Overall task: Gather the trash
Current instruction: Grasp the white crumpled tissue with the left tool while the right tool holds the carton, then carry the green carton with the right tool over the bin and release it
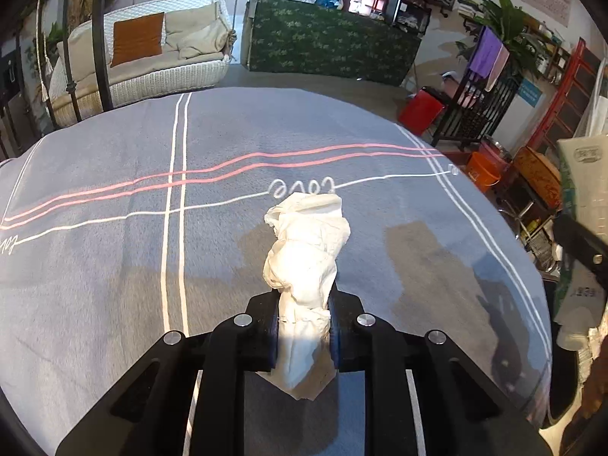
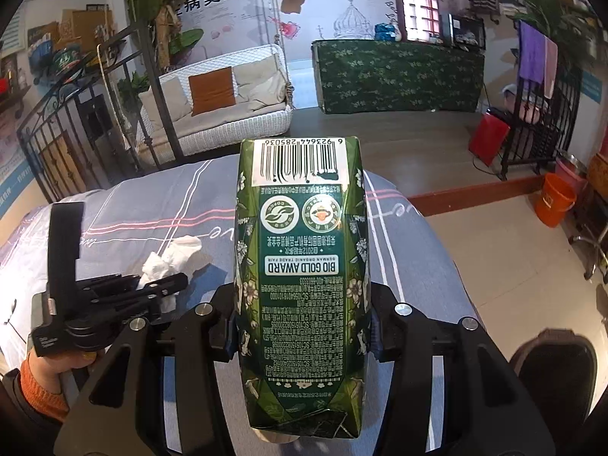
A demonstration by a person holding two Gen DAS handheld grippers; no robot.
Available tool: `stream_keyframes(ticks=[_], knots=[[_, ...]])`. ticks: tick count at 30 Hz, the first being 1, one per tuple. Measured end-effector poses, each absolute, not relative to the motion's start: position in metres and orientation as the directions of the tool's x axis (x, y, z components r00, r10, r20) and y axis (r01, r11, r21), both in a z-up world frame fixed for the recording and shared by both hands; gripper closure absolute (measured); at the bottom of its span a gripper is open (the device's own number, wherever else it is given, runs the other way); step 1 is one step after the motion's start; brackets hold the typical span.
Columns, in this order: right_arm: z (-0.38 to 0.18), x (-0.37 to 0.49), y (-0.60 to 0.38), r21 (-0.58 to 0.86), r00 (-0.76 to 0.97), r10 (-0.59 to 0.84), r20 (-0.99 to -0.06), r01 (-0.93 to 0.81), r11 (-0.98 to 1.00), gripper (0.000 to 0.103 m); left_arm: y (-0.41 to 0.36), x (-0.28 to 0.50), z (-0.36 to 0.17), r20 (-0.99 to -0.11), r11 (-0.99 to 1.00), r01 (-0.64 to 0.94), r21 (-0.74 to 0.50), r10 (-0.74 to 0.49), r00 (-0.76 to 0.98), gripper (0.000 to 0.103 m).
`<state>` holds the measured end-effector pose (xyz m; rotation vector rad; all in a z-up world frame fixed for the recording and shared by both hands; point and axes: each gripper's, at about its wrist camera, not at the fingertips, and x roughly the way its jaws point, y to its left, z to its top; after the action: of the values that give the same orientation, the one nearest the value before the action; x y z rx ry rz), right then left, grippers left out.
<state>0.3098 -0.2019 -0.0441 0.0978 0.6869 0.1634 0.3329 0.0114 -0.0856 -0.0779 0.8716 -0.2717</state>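
Observation:
A crumpled white tissue (image 1: 304, 250) sticks up from between the black fingers of my left gripper (image 1: 304, 326), which is shut on its lower part just above the grey striped tablecloth (image 1: 114, 266). The right wrist view shows the same left gripper (image 2: 163, 288) at lower left, with the tissue (image 2: 171, 256) in its tips and a hand in an orange sleeve (image 2: 41, 376) holding it. My right gripper (image 2: 302, 326) is shut on a green drink carton (image 2: 300, 266), whose barcode end points away from the camera. The carton hides the table behind it.
A black bin (image 2: 551, 372) stands on the floor at lower right, past the table's edge. Farther off are an orange bucket (image 2: 553, 205), a red bag (image 2: 486, 140), a white wicker swing seat (image 2: 228, 114) and a green-covered counter (image 2: 399, 76).

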Motion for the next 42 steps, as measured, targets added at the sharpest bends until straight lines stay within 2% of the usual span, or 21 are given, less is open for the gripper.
stream_keyframes(ticks=[10,22,34,37,42], knots=[[-0.055,0.252,-0.244,0.220,0.762,0.163,-0.627,-0.028,0.975,0.054,-0.018,0.271,-0.063,-0.671,0.931,0.295,-0.213,-0.359,0.649,0.084],[-0.067,0.182,-0.294,0.230,0.768,0.058,-0.637,0.118,0.966,0.054,-0.066,0.229,-0.053,-0.618,0.876,0.419,-0.238,-0.470,0.631,0.084],[-0.073,0.143,-0.363,0.142,0.750,-0.149,-0.645,0.309,0.940,0.054,-0.110,0.198,-0.053,-0.591,0.806,0.540,-0.244,-0.565,0.576,0.084],[-0.087,0.147,-0.381,0.091,0.712,-0.217,-0.667,0.367,0.926,0.054,-0.118,0.195,-0.054,-0.589,0.789,0.554,-0.265,-0.587,0.555,0.084],[-0.121,0.159,-0.409,0.068,0.621,-0.245,-0.744,0.435,0.898,0.054,-0.131,0.190,-0.058,-0.594,0.772,0.579,-0.263,-0.602,0.533,0.084]])
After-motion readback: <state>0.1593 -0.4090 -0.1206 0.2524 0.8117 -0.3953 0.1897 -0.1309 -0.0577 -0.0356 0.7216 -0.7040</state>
